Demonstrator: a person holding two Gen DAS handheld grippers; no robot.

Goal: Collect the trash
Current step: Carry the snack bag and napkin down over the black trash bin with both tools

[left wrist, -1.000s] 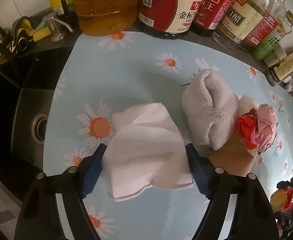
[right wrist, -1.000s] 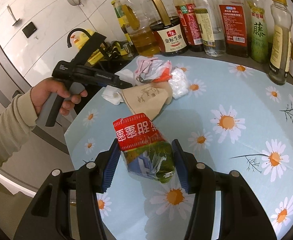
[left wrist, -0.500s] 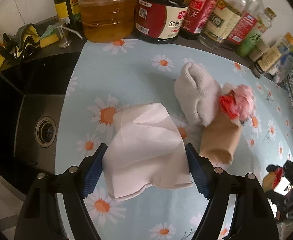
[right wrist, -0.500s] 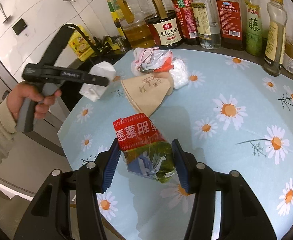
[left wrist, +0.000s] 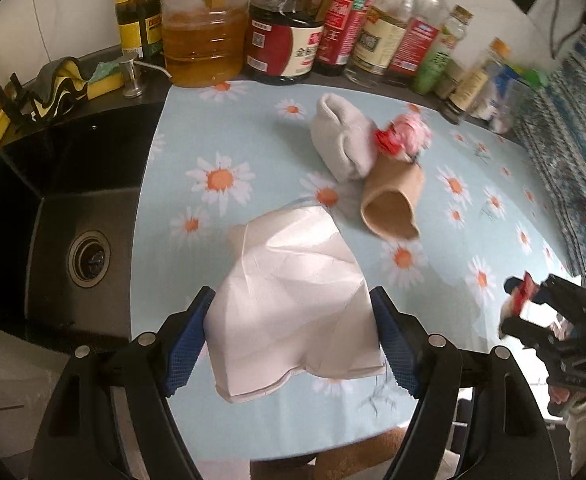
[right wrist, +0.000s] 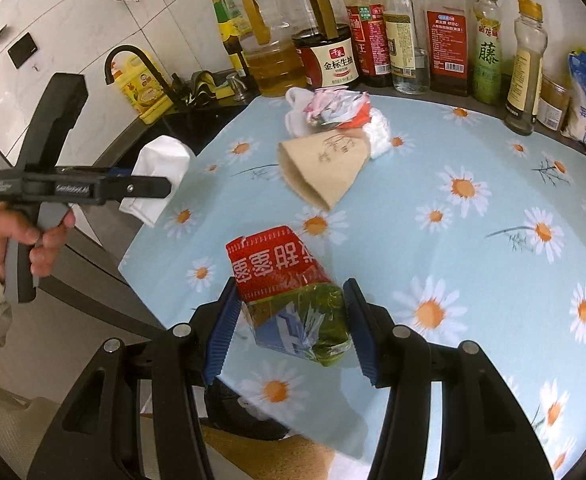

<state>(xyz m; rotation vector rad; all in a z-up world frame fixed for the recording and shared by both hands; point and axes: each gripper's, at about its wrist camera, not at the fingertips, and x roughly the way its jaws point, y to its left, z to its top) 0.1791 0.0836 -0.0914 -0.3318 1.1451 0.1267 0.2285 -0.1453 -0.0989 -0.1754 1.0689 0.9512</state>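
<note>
My left gripper (left wrist: 293,340) is shut on a crumpled white paper napkin (left wrist: 289,300), held above the near edge of the daisy-print table (left wrist: 221,128). My right gripper (right wrist: 289,320) is shut on a red, green and blue snack wrapper (right wrist: 289,292), also lifted over the table's near edge. Left on the table are a brown paper cone (left wrist: 393,200) lying on its side, a grey-white cloth bundle (left wrist: 343,144) and a crumpled pink and red wrapper (left wrist: 405,138). The right wrist view shows the left gripper (right wrist: 149,188) with the napkin (right wrist: 159,176), the cone (right wrist: 325,168) and the crumpled wrappers (right wrist: 333,108).
A black sink (left wrist: 61,216) with a drain lies left of the table. Several oil and sauce bottles (left wrist: 281,36) line the back edge by the wall. A faucet (right wrist: 133,64) and yellow detergent bottle (right wrist: 141,92) stand by the sink. A blue patterned cloth (left wrist: 573,140) hangs at right.
Both grippers have pulled back and up from the table with their loads. The left gripper carrying the napkin has moved away from the cone and cloth toward the table's near edge.
</note>
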